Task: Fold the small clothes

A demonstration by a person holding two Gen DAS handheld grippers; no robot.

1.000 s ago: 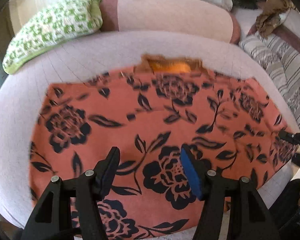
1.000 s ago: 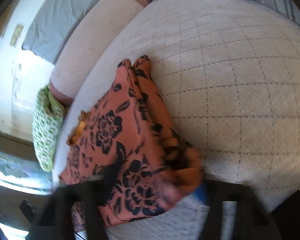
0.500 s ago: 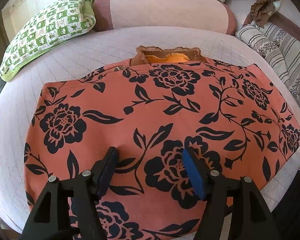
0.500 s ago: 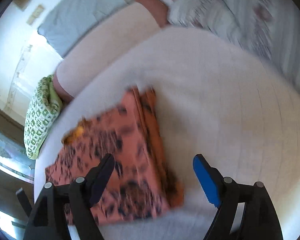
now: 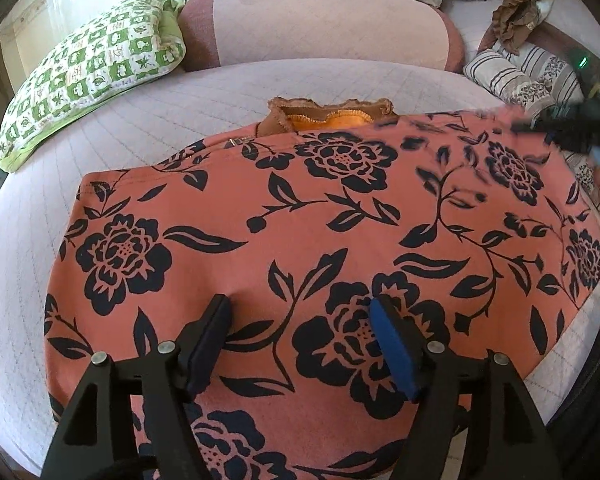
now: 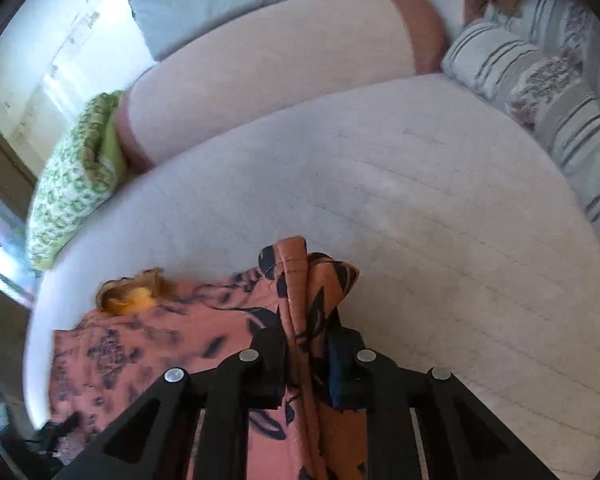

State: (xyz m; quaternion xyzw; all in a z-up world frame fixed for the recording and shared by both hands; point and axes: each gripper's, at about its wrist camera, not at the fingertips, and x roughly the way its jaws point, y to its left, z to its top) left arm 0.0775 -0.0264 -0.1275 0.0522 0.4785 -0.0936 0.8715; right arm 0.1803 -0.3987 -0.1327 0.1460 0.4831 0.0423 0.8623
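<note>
1. The floral garment (image 5: pixel 300 240), rust-orange with a black flower print, lay spread over the near half of the bed (image 5: pixel 180 100), reaching the near edge and running toward the right edge.
2. A second small garment (image 5: pixel 324 118), brown with an orange lining, lay partly under the far edge of the floral garment, toward the middle of the bed.
3. The left claw (image 5: pixel 300 340) stood with its jaws wide apart, both fingertips resting on the floral garment near the near edge. The jaws had just been opening further. Cloth lay flat beneath them; none was pinched.
4. The right claw (image 6: pixel 306 364) had just been closing and was clamped on a bunched, layered edge of the floral garment (image 6: pixel 300 280), at the garment's right side.
5. Progress, as a judgement: the task was at an early stage. The floral garment appeared laid out, with layered cloth at its right side, and one edge was gripped for a fold; no finished, compact fold was visible.
6. Remaining work, as a judgement: carrying the gripped edge across, flattening the result, then handling the brown garment.
7. Containers: no basket, box or drawer was visible in either view. The green checked pillow (image 5: pixel 88 80) and striped cushions (image 6: pixel 540 92) lined the far and right edges.
</note>
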